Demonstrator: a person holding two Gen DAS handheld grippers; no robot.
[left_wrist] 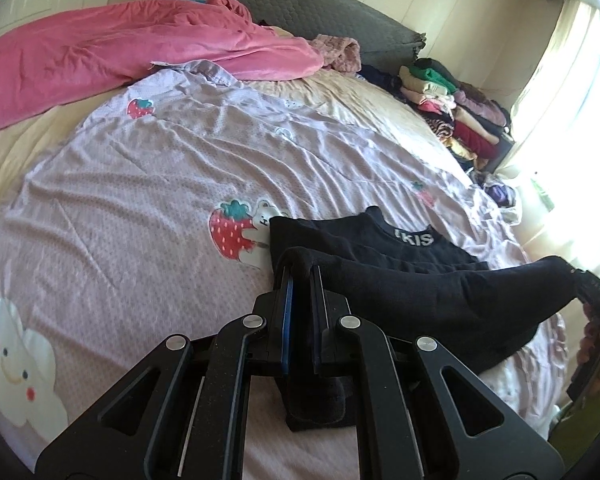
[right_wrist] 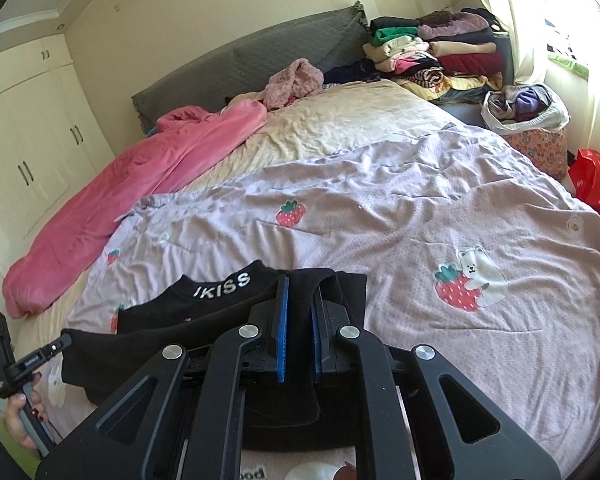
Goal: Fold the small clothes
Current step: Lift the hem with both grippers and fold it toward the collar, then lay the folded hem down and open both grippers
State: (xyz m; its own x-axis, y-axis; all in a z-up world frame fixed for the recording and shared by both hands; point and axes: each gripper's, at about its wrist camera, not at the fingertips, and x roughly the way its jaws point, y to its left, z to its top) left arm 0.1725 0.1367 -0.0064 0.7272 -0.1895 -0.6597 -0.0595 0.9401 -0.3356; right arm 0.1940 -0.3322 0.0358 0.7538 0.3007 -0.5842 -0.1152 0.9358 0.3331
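Note:
A small black garment (left_wrist: 400,280) with white lettering on its neckband lies on the lilac strawberry-print bedspread (left_wrist: 160,184), near the bed's front edge. My left gripper (left_wrist: 300,276) is shut on a fold of its left lower edge and lifts it over the rest. My right gripper (right_wrist: 300,292) is shut on the right lower edge of the garment (right_wrist: 204,312). The cloth drapes over both sets of fingers. The right gripper shows at the far right of the left wrist view (left_wrist: 596,296). The left gripper shows at the far left of the right wrist view (right_wrist: 56,348).
A pink blanket (left_wrist: 112,52) lies bunched along the bed's far left side by the grey headboard (left_wrist: 300,4). Stacks of folded clothes (right_wrist: 432,52) sit at the bed's far right corner. A bag of clothes (right_wrist: 528,116) and a red bag (right_wrist: 592,180) stand beside the bed.

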